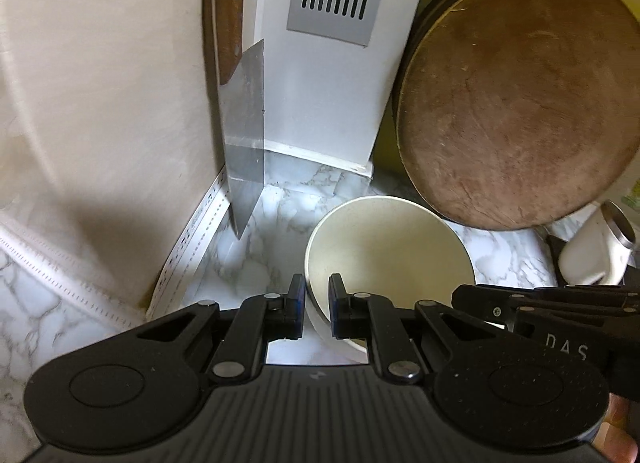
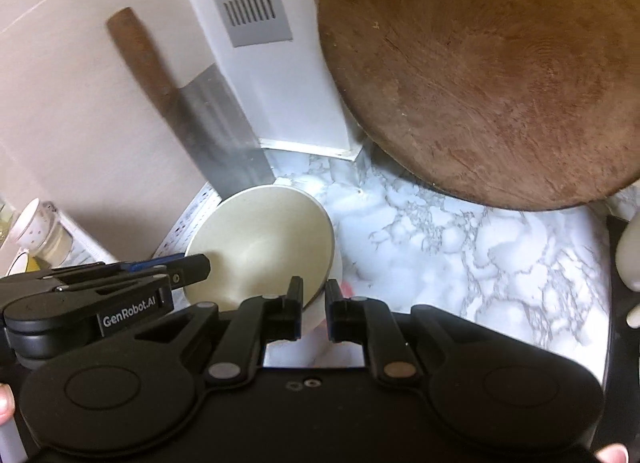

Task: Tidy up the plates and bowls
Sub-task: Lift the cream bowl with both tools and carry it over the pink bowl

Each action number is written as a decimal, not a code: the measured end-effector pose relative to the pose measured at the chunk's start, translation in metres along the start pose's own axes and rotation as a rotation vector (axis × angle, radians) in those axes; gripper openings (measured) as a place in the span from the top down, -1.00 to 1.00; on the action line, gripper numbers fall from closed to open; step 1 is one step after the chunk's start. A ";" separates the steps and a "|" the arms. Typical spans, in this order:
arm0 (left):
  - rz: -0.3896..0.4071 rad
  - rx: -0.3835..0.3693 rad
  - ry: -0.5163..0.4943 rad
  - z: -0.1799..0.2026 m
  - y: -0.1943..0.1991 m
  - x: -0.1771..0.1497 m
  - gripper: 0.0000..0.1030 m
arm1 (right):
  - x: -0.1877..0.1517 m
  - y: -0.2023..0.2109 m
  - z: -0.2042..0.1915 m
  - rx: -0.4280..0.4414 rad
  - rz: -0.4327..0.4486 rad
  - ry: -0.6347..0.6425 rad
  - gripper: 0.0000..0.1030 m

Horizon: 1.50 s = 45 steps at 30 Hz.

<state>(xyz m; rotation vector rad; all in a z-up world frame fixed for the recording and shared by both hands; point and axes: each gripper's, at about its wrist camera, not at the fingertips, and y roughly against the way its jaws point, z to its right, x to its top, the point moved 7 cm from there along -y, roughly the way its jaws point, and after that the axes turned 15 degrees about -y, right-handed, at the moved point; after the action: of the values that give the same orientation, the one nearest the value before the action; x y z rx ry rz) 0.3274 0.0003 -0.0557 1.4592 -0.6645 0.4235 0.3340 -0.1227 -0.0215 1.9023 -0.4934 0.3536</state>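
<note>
A cream bowl (image 1: 392, 255) stands on the marble counter (image 1: 280, 223), near the corner. My left gripper (image 1: 316, 307) straddles its left rim, one finger outside and one inside, jaws close on the rim. In the right wrist view the same bowl (image 2: 260, 247) shows, and my right gripper (image 2: 312, 311) straddles its right rim the same way. The left gripper's fingers (image 2: 188, 267) reach over the bowl's left side there. The right gripper's body (image 1: 540, 303) shows at the right of the left wrist view.
A cleaver (image 1: 244, 135) with a wooden handle leans in the wall corner. A round wooden chopping board (image 1: 516, 103) leans at the back right. A white vented column (image 1: 332, 63) stands behind. A white jar (image 1: 596, 251) lies at right. A small cup (image 2: 36, 231) stands at left.
</note>
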 end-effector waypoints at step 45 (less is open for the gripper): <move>-0.068 -0.017 0.032 0.006 0.089 -0.134 0.78 | -0.141 0.049 -0.007 0.038 -0.091 -0.009 0.77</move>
<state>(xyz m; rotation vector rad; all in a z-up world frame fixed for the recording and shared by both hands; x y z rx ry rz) 0.1685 0.0189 -0.0741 1.4517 -0.5897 0.3871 0.1873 -0.1080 -0.0442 1.9566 -0.4075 0.2971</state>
